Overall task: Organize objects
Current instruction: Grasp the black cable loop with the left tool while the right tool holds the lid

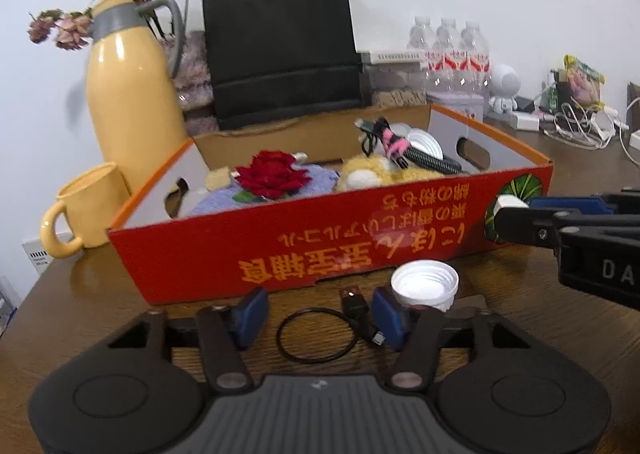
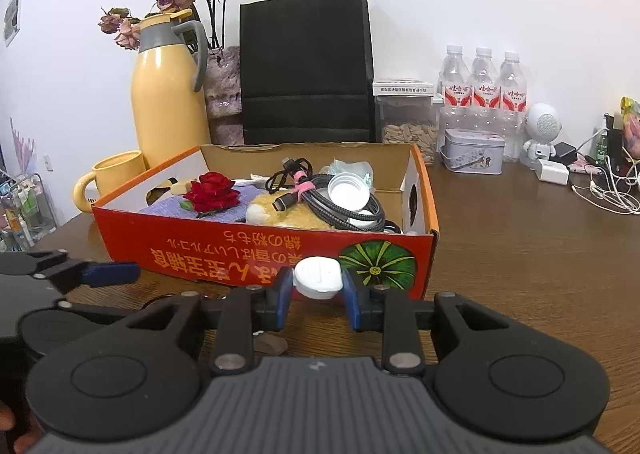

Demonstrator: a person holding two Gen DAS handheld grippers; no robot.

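A red cardboard box (image 1: 192,254) (image 2: 132,232) stands on the wooden table, holding a red rose (image 1: 272,174) (image 2: 212,190), purple cloth, a yellow plush, braided cables (image 2: 344,202) and a white lid (image 2: 348,190). In front of it my left gripper (image 1: 320,316) is low over the table and open. A thin black USB cable (image 1: 320,334) lies looped between its blue pads without being pressed. A white bottle cap (image 1: 425,288) sits just beyond the right pad. My right gripper (image 2: 318,290) (image 1: 508,214) is shut on a small white rounded object (image 2: 318,278), held before the box's front wall.
Left of the box stand a yellow jug (image 1: 128,102) (image 2: 168,102) and a yellow mug (image 1: 84,210). Behind it are a black paper bag (image 2: 304,70), dried flowers, water bottles (image 2: 484,82), a tin (image 2: 472,150) and a white robot figure (image 2: 540,134). Chargers and white cords (image 2: 600,182) lie far right.
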